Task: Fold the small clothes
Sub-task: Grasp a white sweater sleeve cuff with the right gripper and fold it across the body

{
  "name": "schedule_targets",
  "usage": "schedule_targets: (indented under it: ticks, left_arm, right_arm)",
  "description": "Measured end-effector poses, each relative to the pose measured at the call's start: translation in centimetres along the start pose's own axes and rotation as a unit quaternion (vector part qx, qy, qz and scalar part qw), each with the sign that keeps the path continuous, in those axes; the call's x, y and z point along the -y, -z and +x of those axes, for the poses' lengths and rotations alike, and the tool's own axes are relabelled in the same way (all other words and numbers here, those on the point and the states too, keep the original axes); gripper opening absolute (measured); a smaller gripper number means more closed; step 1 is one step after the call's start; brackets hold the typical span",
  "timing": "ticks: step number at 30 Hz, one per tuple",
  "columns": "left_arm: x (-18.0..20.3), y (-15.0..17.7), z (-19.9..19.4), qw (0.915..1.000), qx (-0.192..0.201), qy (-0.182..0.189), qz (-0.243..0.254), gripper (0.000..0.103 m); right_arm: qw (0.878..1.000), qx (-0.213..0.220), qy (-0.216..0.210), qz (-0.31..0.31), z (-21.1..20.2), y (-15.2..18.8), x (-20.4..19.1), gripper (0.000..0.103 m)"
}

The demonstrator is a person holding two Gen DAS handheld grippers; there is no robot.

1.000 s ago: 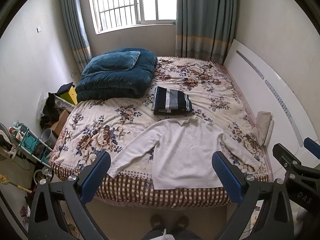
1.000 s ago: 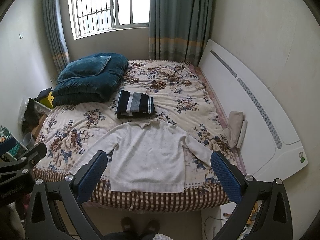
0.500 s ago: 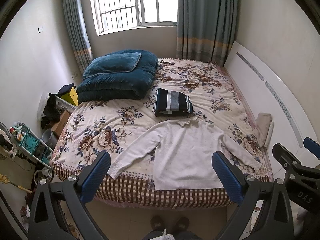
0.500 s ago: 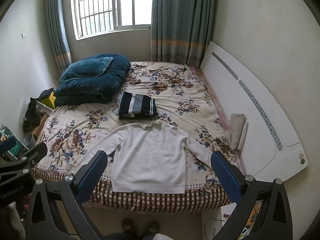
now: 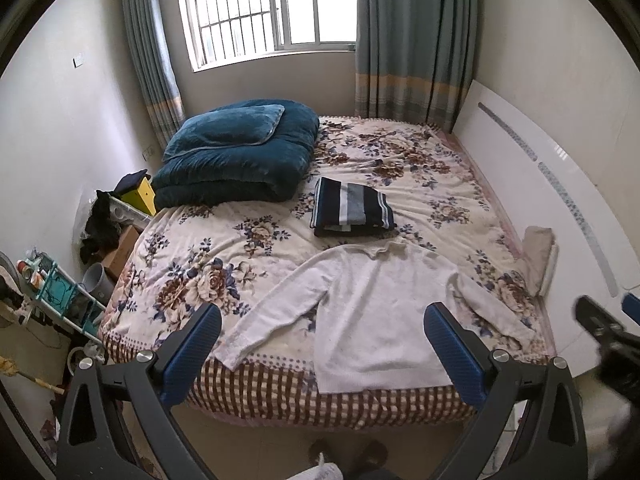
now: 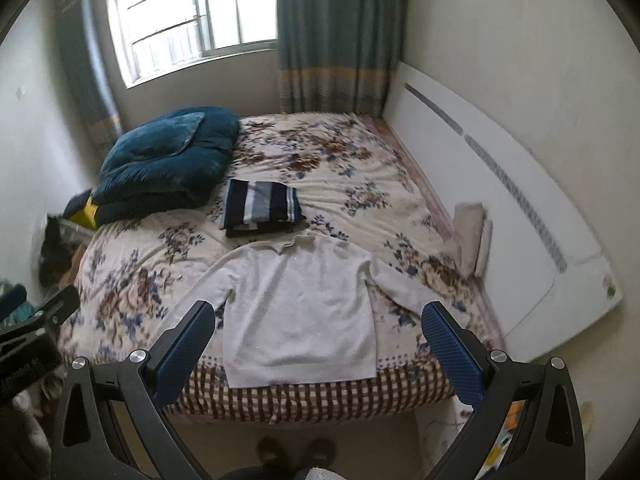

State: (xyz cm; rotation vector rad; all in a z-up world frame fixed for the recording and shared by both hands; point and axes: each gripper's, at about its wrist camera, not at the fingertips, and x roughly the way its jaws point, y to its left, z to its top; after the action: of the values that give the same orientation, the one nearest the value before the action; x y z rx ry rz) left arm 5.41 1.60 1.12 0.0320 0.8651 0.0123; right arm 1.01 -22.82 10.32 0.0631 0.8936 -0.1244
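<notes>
A white long-sleeved sweater (image 5: 372,308) (image 6: 300,308) lies flat on the bed, sleeves spread, its hem at the near edge. Beyond its collar rests a folded dark striped garment (image 5: 352,208) (image 6: 260,206). My left gripper (image 5: 322,344) hangs open above the near edge of the bed, nothing between its blue pads. My right gripper (image 6: 318,340) is also open and empty, held well above the sweater's hem. The right gripper's body shows at the right edge of the left wrist view, blurred.
The floral bedspread (image 5: 224,264) covers the bed. A teal folded duvet with pillow (image 5: 236,152) sits at the far left. A white headboard panel (image 5: 532,184) leans along the right wall, with a beige folded cloth (image 5: 538,256) beside it. Clutter and a small rack (image 5: 56,292) stand left of the bed. A person's shoes (image 5: 348,456) show below.
Both grippers have shifted slightly toward the bed; the right wrist view is motion-blurred and has swung a little rightward. Sweater and folded garment lie unchanged.
</notes>
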Motion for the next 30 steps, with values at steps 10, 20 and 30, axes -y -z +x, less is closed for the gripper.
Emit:
schedule_targets:
  ticks: [10,20,30]
  left_arm:
    - [3.7,0.2,16.2,0.9985,-0.053,-0.002,0.017,0.103]
    - [11.8,2.9,36.5,0.9843,-0.161,-0.067,0.026,0.103]
    - [14.1,10.6,54.2,0.9576,-0.267,-0.108,-0.008,0.103]
  right_arm:
    - [0.96,-0.092,0.137,0.224,17.6,5.3,18.7,0.103]
    - [0.847,-0.195,0.137,0.475,40.5,18.5,42.4,0.074]
    - [0.732,-0.179,0.117,0.647,59.7,28.2,54.4,0.074]
